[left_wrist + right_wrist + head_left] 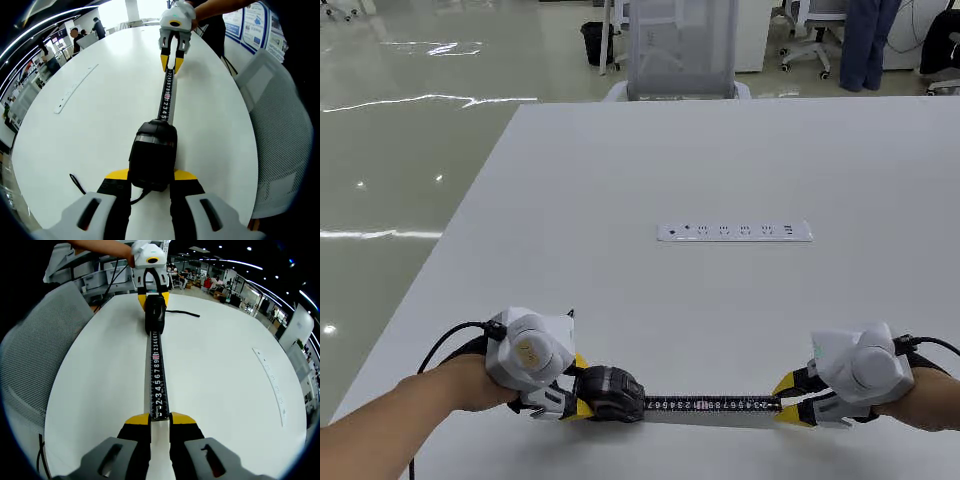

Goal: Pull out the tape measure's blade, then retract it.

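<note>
Left gripper [582, 388] was clamped on the black tape measure [610, 392], one yellow-tipped jaw on each flat side of the case. The case sat low at the near edge of the white table [720, 160]; I could not tell whether it touched the surface. Right gripper [788, 400] had its jaws nearly together, pinching the free end of the blade [710, 404]. The blade ran straight and level between my two grippers, printed numbers facing up, the lowest numbers at the right gripper's tips. The hook end was hidden between those jaws. A thin black strap [182, 313] trailed from the case onto the table. A white power strip [735, 232] lay flat farther back, well apart from the tape. A grey mesh chair [680, 45] stood at the far edge.
</note>
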The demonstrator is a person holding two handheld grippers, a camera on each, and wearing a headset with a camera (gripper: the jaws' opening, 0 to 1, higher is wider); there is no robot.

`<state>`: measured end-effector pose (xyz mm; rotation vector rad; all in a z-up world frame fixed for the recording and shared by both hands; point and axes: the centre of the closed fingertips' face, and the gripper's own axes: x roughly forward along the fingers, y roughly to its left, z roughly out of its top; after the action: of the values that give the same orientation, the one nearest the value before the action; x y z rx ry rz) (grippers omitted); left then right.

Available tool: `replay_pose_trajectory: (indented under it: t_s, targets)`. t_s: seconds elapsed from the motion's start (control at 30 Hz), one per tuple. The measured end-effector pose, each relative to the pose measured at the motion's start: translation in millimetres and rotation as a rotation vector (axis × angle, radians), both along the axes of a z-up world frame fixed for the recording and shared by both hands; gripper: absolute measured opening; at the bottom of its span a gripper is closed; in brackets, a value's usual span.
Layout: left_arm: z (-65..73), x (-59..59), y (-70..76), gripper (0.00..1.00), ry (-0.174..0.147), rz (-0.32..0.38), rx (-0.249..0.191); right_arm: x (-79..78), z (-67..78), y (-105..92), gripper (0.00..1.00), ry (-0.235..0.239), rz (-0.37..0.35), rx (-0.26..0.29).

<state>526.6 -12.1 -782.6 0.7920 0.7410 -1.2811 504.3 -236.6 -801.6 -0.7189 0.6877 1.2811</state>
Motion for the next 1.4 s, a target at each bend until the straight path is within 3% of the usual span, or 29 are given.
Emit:
replay_pose_trajectory:
  t_s: [1.4]
  targets:
    - [0.7, 0.0, -0.2, 0.25, 0.0, -0.001, 0.002, -1.6, -0.3, -17.7, 0.12, 0.005, -0.012, -0.014]
